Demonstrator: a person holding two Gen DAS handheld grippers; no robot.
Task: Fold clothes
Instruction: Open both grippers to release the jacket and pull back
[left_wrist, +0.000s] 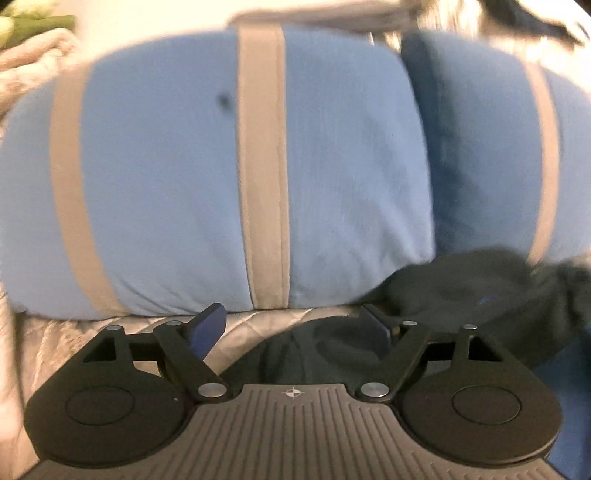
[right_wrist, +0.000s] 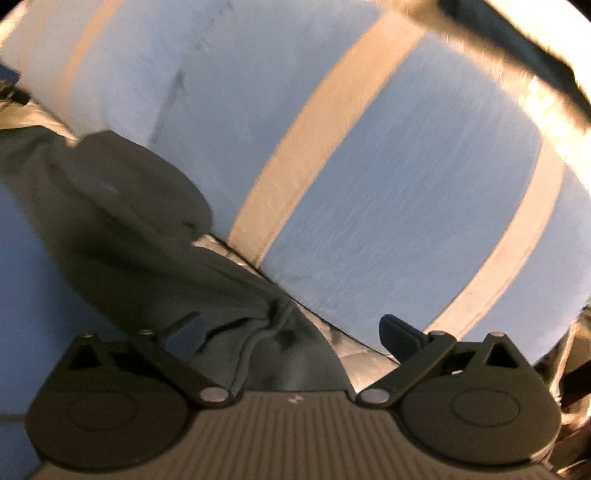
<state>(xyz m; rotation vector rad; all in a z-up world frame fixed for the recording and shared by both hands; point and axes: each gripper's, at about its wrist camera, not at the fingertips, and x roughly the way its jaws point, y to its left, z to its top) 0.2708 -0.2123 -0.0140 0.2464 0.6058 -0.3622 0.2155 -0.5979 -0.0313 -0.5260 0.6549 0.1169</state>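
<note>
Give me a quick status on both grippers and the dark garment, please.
Left gripper open, empty. Right gripper open, empty. Dark garment lies bunched against blue striped pillows.

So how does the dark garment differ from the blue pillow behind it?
The dark garment is dark grey-green and plain; the blue pillow is light blue with tan stripes. The garment lies limp and crumpled on the quilted cover; the pillow stands plump and smooth. The garment looks smaller. Both are soft fabric resting on the bed.

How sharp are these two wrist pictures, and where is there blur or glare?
Left wrist view: left gripper crisp, blue pillow softly smeared. Right wrist view: dark garment and pillow streaked by motion blur, bright glare at upper right, fisheye bending the stripes.
</note>
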